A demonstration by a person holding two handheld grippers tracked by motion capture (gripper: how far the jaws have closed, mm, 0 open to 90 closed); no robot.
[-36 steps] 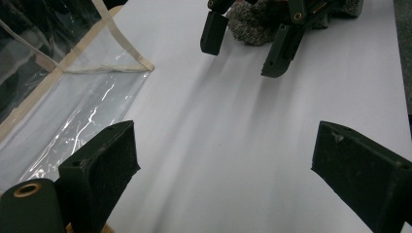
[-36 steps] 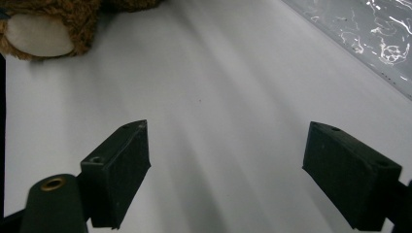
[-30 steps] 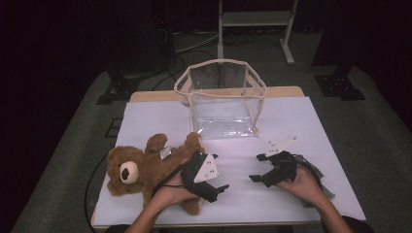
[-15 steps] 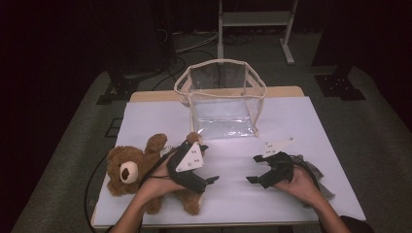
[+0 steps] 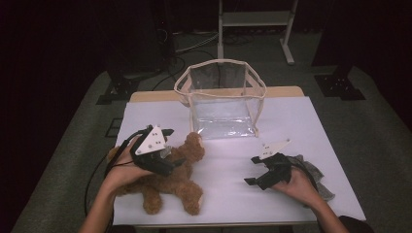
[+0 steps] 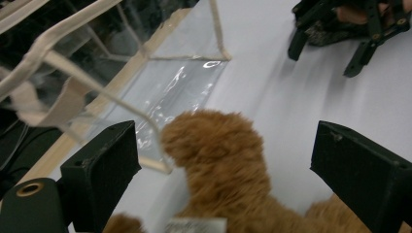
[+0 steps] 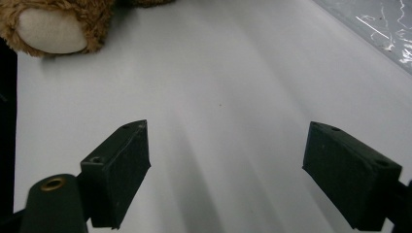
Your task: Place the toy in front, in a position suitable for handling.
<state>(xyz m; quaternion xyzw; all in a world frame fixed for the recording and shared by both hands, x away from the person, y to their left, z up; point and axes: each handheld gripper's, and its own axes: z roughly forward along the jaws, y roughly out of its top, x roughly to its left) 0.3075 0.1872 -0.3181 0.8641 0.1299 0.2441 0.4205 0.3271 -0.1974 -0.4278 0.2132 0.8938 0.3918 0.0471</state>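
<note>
We see left gripper (image 6: 223,165) jaws wide, straddling teddy bear (image 5: 170,179), no grip; right gripper (image 7: 228,170) open over white table (image 5: 301,126).

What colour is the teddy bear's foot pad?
Cream, on the brown bear; the right gripper view shows the pad best.

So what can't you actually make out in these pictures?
- Teddy bear: in the high view its head lies under the left hand-held gripper and hand.
- Grey cloth: in the high view the right hand covers most of it.
- Clear bag: blurred and cut off by the left gripper view's edge.
</note>
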